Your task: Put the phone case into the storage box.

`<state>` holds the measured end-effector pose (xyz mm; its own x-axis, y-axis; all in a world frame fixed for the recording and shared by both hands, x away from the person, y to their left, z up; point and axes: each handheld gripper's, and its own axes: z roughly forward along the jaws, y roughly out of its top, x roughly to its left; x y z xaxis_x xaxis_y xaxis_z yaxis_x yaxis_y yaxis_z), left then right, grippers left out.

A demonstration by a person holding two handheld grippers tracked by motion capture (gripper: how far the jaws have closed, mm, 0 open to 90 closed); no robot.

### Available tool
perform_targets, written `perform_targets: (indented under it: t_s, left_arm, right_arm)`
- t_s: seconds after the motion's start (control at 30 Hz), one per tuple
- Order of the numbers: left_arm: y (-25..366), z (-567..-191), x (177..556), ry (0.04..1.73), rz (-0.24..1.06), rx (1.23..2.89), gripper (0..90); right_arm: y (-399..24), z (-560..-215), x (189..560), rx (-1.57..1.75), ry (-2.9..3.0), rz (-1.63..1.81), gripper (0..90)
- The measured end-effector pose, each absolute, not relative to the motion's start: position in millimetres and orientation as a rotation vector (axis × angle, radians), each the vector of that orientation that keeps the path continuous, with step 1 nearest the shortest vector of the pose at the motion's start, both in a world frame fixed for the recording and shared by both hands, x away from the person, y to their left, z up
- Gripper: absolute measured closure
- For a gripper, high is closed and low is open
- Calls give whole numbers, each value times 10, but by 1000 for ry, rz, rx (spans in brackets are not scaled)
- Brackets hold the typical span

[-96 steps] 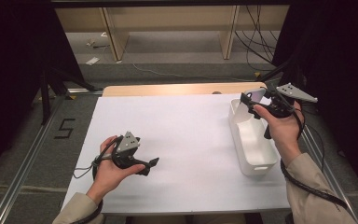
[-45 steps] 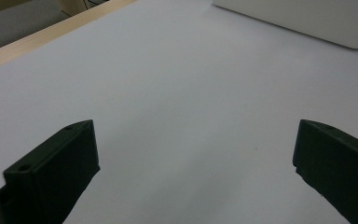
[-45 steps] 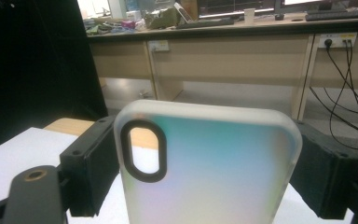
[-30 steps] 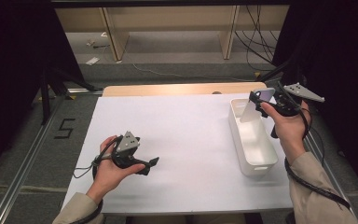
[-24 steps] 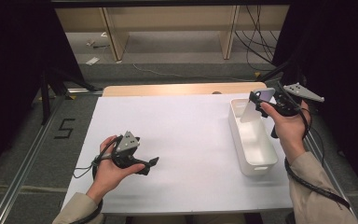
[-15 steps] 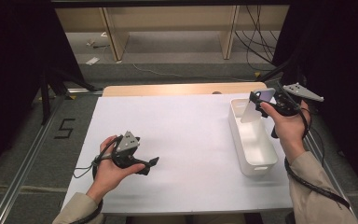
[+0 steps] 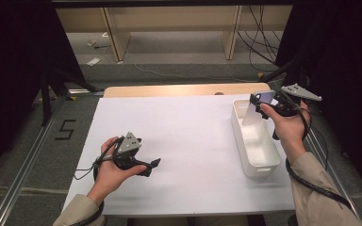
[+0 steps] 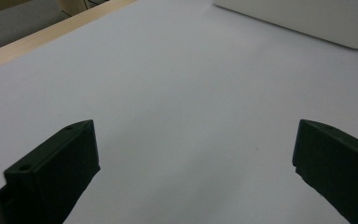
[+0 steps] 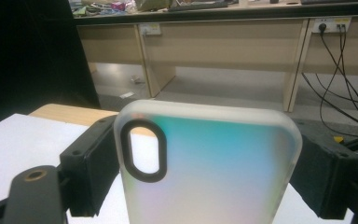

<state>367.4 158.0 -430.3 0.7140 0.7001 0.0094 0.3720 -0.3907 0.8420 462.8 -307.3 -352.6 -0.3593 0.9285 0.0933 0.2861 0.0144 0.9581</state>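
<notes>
Lifted slightly since earlier, right tongs clamp the light, slippery, flexible phone case by its edges above the bin; left tongs gape empty.

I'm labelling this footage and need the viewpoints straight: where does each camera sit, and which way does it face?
High view: above the person's side, facing forward and down on the table; both forearms show, with the left gripper and right gripper.
Left gripper view: rides the left gripper, looking low across the table; its open jaws show.
Right gripper view: rides the right gripper, facing the desks beyond; its jaws clamp the phone case.
Shared: the white bin is in the high and left gripper views.
</notes>
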Motion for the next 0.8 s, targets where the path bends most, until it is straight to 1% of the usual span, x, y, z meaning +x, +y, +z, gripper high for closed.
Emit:
perform_targets:
  t_s: [0.8]
  left_arm:
    - [1576,-4307,3675,819,457,2021,0]
  right_arm:
    - [-3033,-3614,4697,1258,1726,1319,186]
